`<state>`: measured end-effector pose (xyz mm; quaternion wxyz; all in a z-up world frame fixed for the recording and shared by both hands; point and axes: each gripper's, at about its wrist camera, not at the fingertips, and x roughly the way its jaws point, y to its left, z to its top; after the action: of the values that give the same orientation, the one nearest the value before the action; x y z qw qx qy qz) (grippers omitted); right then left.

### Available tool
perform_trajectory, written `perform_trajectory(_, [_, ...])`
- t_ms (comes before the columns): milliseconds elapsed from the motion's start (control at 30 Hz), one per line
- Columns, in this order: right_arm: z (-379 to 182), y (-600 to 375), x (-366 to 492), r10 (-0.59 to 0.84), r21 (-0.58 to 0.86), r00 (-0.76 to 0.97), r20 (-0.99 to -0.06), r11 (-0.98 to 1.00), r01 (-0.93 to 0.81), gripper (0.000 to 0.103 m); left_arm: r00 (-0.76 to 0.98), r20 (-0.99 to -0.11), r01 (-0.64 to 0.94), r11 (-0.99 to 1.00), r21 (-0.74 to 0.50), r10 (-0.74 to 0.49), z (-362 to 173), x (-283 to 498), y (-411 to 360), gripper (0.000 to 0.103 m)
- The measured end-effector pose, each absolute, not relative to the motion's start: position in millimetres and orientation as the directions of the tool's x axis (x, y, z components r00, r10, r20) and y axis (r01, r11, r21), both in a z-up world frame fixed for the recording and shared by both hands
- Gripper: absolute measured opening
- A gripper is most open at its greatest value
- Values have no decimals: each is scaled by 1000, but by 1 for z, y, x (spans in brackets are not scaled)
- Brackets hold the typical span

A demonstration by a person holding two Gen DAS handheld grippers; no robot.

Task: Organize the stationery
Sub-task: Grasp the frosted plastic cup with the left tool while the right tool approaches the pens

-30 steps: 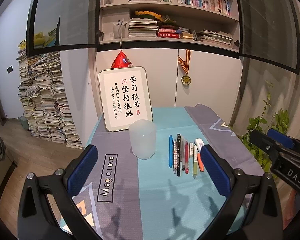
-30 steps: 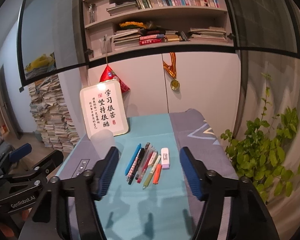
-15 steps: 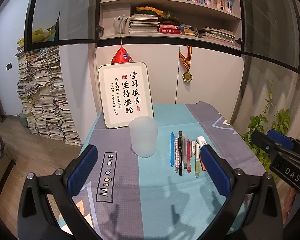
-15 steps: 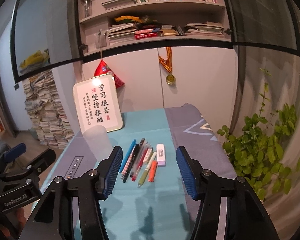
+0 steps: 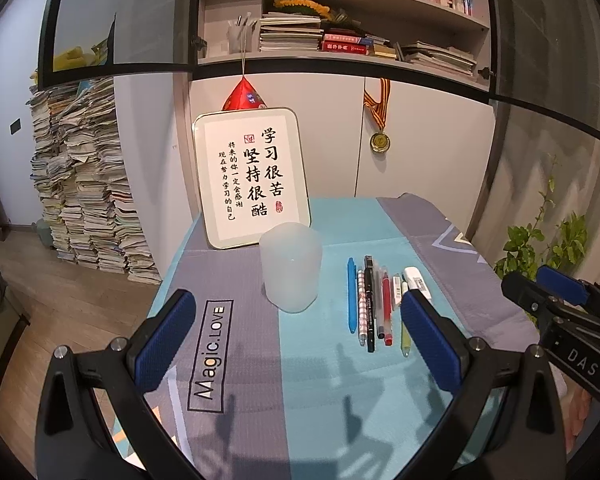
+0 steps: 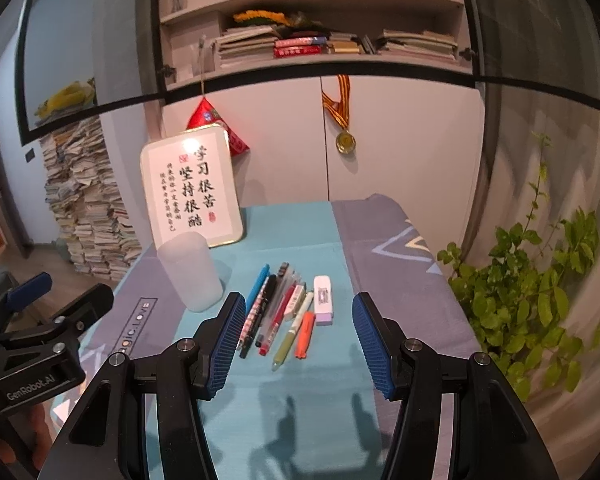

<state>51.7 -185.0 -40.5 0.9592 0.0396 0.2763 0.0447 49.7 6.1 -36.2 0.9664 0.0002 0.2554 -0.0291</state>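
The right gripper [image 6: 298,346], jaws apart and empty, sees an orange marker [image 6: 305,335] right of the cup [image 6: 190,276]. From the left gripper [image 5: 296,344], also apart, its own finger [image 5: 430,344] hides that marker.

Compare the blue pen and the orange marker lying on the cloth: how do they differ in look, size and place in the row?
The blue pen is long and slim; the orange marker is shorter and thicker. The blue pen lies at the end of the row nearest the frosted cup; the orange marker lies near the opposite end, beside the white eraser. Both lie flat on the teal cloth, untouched.
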Motion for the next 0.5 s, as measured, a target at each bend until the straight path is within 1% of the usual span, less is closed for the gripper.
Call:
perform_trajectory(67, [-44,-187,57,116,115,836,-537,991,-64,46,865,-498,59,998,-13,-57,-39,55,6,102])
perform_trajectory(100, [-47,-188,60,117,119,830,-545,991,-61,45,862,-504,60,998,-11,-57,-41,58,5,102])
perform_trajectory(500, [-73,-191,99,126,139,783,-609,989,-51,44,825,-561,76,997,-13,-71,-65,103,0,102])
